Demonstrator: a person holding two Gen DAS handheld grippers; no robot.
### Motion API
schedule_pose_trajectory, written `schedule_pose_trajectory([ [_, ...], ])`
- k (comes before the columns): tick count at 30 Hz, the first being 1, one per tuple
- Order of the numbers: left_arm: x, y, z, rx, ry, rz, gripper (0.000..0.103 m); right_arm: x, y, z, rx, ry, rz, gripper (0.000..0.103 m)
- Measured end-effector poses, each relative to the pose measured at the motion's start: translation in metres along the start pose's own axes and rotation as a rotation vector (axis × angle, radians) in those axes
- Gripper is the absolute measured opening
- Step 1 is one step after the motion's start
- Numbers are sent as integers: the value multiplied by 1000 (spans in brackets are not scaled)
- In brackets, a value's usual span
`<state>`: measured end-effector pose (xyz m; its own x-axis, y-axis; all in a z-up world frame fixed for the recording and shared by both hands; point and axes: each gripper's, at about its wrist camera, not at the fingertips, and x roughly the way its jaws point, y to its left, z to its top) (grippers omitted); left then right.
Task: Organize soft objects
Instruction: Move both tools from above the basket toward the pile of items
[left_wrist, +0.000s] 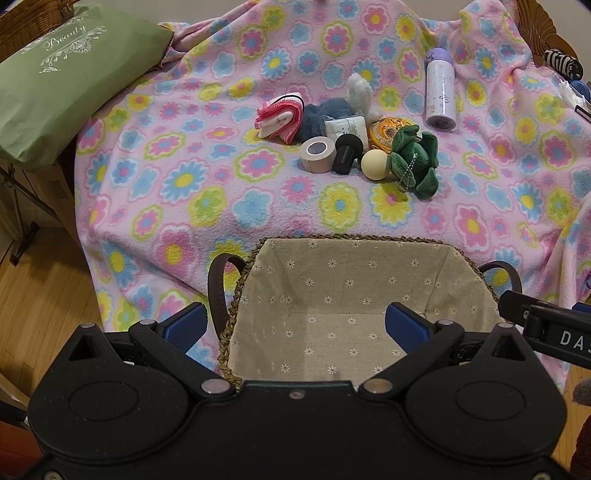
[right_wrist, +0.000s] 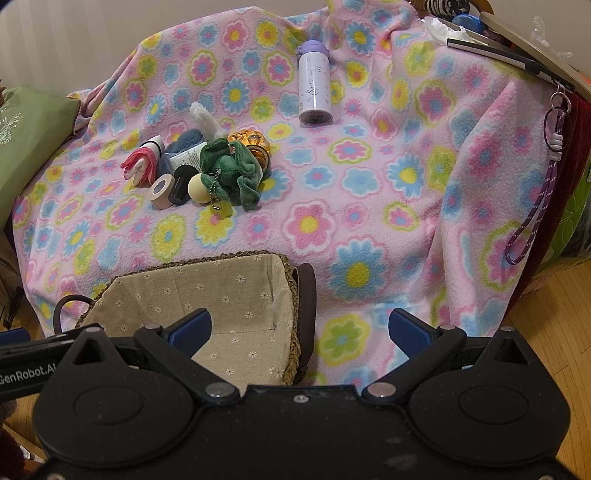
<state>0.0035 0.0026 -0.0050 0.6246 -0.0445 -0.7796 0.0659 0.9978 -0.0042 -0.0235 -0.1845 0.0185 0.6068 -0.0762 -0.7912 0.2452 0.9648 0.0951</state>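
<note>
A cloth-lined woven basket (left_wrist: 406, 251) (right_wrist: 258, 266) sits empty at the near edge of the flowered blanket. Beyond it lies a pile: a green plush toy (left_wrist: 415, 155) (right_wrist: 231, 170), a pink folded cloth (left_wrist: 279, 116) (right_wrist: 138, 166), a blue fuzzy item (left_wrist: 314, 114) (right_wrist: 184, 138), a white fluffy item (left_wrist: 360, 90) (right_wrist: 203, 116), a cream ball (left_wrist: 375, 165) (right_wrist: 198, 189), a tape roll (left_wrist: 318, 153) (right_wrist: 161, 192) and a black cylinder (left_wrist: 345, 153) (right_wrist: 180, 186). My left gripper (left_wrist: 295, 325) is open over the basket. My right gripper (right_wrist: 301, 330) is open at the basket's right side.
A lavender bottle (left_wrist: 439, 90) (right_wrist: 315, 86) lies farther back on the blanket (left_wrist: 184, 177) (right_wrist: 369, 184). A green bag (left_wrist: 55, 81) lies at the left. A purple lanyard (right_wrist: 535, 206) hangs at the right. A golden round item (left_wrist: 388, 127) (right_wrist: 253, 142) lies behind the plush.
</note>
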Motion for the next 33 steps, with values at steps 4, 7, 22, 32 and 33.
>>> schedule_pose_trajectory([
  [4,0,0,0,0,3,-2,99,0,0,0,0,1,1,103],
  [7,1,-1,0,-1,6,-4,99,0,0,0,1,1,0,103],
  [22,3,-1,0,-6,19,-12,99,0,2,-2,-2,6,9,103],
  [32,4,0,1,-15,24,-21,99,1,1,-1,-3,22,27,103],
  [33,4,0,1,-17,22,-21,99,1,1,-1,-3,22,28,103],
])
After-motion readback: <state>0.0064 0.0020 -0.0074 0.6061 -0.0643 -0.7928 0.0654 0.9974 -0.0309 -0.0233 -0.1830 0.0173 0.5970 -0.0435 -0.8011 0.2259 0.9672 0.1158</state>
